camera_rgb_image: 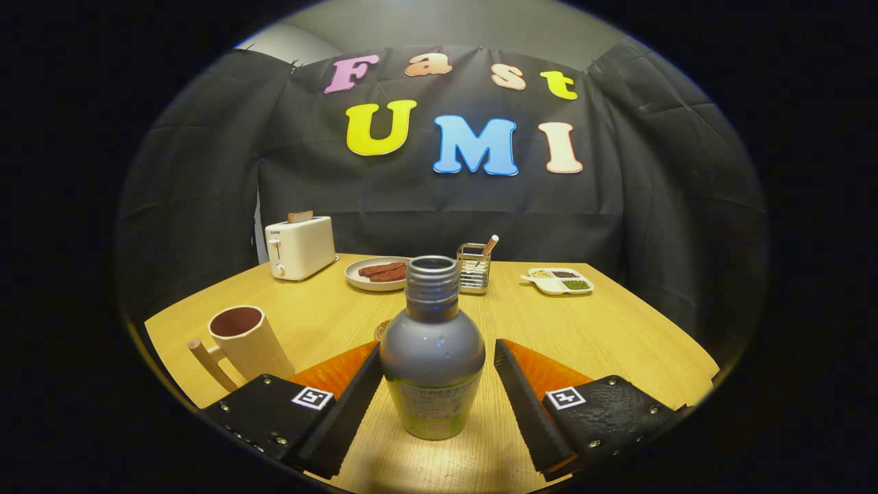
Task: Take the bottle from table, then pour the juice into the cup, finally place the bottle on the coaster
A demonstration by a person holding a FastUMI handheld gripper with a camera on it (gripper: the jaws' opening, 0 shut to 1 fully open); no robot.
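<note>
The gripper (433, 401) is spread wide at the bottom of the frame, its fingers flanking the uncapped bottle (433, 350) without touching it. The bottle stands upright on the desk (603, 329) at lower centre. A small coaster (381, 331) peeks out just behind its left side. At lower left sits the cup (241, 341). Farther back are a toaster (300, 247), a plate (377, 273), a wire holder (474, 268) and a divided tray (559, 280).
</note>
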